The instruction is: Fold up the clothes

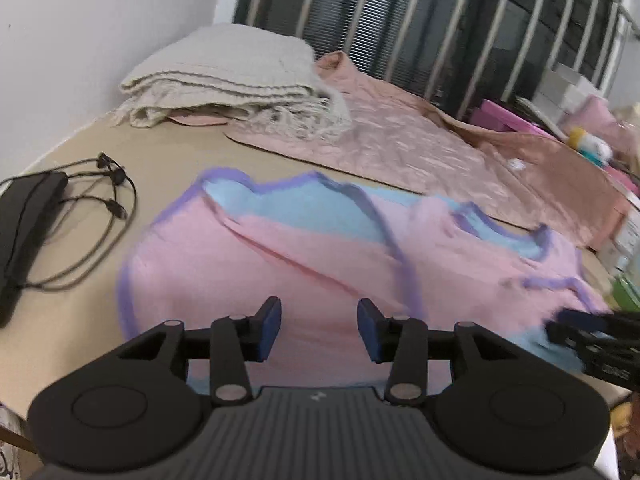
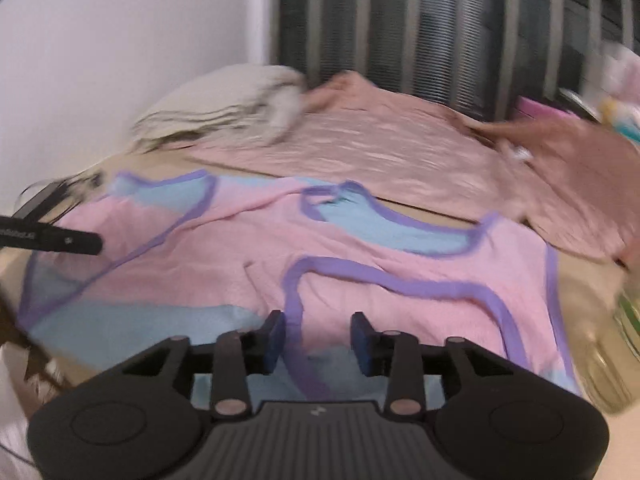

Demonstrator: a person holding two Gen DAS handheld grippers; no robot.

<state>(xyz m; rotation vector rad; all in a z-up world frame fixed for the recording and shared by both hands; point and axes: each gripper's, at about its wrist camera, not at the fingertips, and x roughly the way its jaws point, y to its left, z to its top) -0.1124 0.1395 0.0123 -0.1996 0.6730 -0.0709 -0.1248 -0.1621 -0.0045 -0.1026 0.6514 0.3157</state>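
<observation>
A pink and light-blue garment with purple trim [image 1: 304,264] lies spread and partly folded over on the tan table; it also shows in the right wrist view [image 2: 360,264]. My left gripper [image 1: 319,326] is open and empty, above the garment's near edge. My right gripper [image 2: 318,340] is open and empty, above the garment's near edge by a purple-trimmed opening. The right gripper's tip shows at the right of the left wrist view [image 1: 592,340], and the left gripper's tip shows at the left of the right wrist view [image 2: 52,240]. Both views are blurred.
A folded cream blanket [image 1: 236,76] and a salmon-pink cloth [image 1: 420,148] lie at the back of the table. A black bar with coiled cables [image 1: 32,220] lies at the left. Boxes and clutter [image 1: 580,128] stand at the far right before a barred window.
</observation>
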